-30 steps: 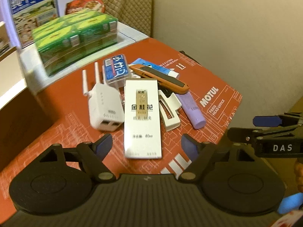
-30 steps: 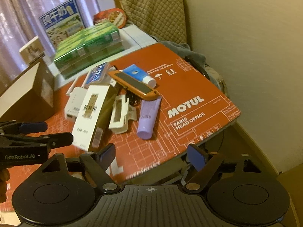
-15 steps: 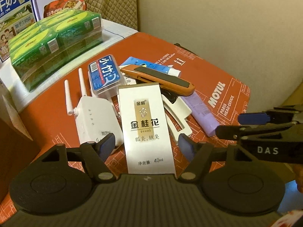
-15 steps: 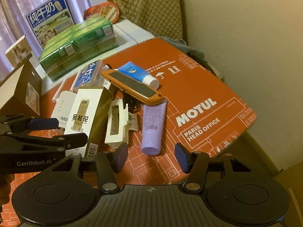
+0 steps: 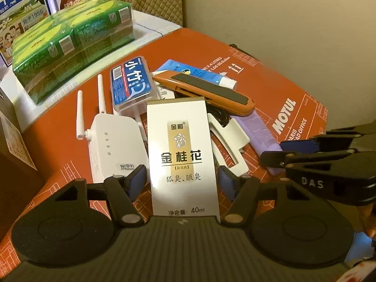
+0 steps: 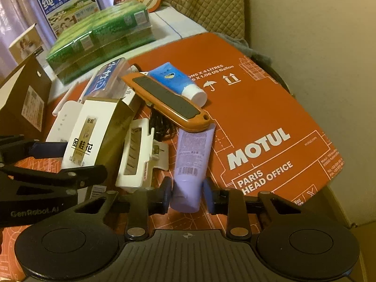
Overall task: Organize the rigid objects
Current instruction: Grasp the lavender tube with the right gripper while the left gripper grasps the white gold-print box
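Note:
A pile of items lies on the red Motul cardboard (image 5: 258,75). My left gripper (image 5: 183,182) is open with its pads on either side of the white and gold carton (image 5: 182,155), a small gap on each side. My right gripper (image 6: 186,195) is open around the capped end of the purple tube (image 6: 191,164), its jaws narrowed close to the tube. The carton also shows in the right wrist view (image 6: 94,131). In the pile are an orange utility knife (image 6: 164,101), a blue tube (image 6: 178,81), a white clip (image 6: 136,155), a white WiFi repeater (image 5: 112,145) and a blue floss box (image 5: 131,82).
A shrink-wrapped pack of green cartons (image 5: 70,40) stands behind the pile on a white surface. A blue milk box (image 6: 68,2) and a quilted chair back (image 6: 202,2) are at the rear. A brown box (image 6: 23,103) stands at the left. A wall runs along the right.
Both grippers moved forward and down to the pile. The left one now straddles the white carton. The right one narrowed its jaws around the purple tube's end.

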A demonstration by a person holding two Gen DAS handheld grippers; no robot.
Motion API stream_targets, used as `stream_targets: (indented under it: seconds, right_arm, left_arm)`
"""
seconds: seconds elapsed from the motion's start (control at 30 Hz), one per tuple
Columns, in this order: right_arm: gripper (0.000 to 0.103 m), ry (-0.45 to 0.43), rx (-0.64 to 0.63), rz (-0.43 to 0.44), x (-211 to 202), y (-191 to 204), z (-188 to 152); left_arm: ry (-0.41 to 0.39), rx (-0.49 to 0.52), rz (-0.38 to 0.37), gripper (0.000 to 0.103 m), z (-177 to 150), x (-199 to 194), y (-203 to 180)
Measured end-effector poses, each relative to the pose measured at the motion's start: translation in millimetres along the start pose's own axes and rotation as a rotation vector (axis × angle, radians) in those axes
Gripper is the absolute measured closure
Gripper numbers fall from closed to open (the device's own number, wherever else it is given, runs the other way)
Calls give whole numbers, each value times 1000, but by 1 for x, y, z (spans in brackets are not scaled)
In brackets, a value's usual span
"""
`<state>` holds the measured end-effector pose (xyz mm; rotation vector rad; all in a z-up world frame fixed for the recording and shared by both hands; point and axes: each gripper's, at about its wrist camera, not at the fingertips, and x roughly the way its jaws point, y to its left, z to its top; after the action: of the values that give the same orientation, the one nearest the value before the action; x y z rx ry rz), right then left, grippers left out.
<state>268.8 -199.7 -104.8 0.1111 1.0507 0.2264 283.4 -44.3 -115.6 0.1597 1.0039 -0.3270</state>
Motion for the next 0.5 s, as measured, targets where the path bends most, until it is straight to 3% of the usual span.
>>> stream_targets:
  seconds: [0.07, 0.5]
  right_arm:
    - [78, 3, -10, 2, -1, -3, 0]
    - [76, 13, -40, -13, -4, -16, 5]
  left_arm:
    - [5, -2, 4, 47, 1, 2, -2]
    - [22, -47, 24, 47, 8, 9, -4]
